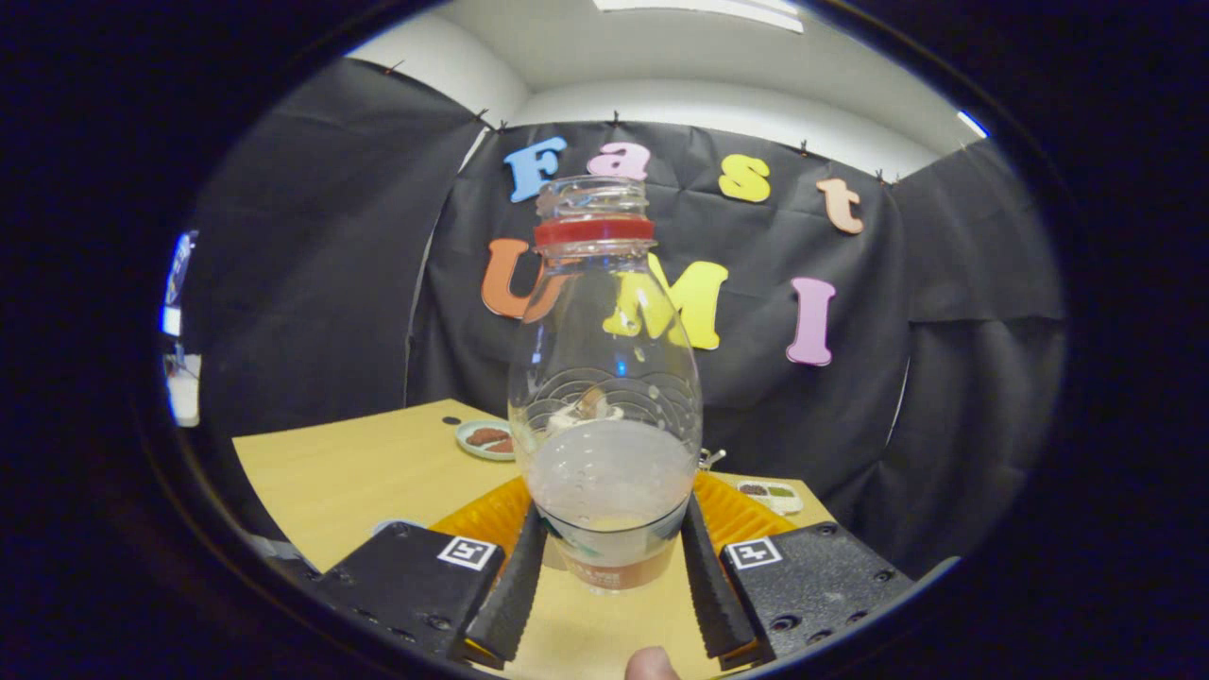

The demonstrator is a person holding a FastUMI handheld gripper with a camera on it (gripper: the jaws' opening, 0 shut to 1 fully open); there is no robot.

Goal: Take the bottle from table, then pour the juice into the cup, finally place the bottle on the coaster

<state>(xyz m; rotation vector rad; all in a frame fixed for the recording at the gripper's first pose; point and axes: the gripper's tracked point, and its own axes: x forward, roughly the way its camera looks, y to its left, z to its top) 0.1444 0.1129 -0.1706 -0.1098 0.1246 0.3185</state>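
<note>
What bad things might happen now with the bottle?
1. The bottle has no cap on, only a red ring at its neck, so tipping it too early would probably spill juice on the table.
2. The fingers grip it low down, near the base. The tall top could wobble or slip.
3. A small plate and a small tray sit close behind; a swing might knock them.

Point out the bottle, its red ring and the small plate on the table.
bottle (604, 378), gripper view, clear body above the tool's fingers
red ring (594, 230), gripper view, front of the band at the neck
plate (484, 439), gripper view, its middle, behind the bottle
</note>
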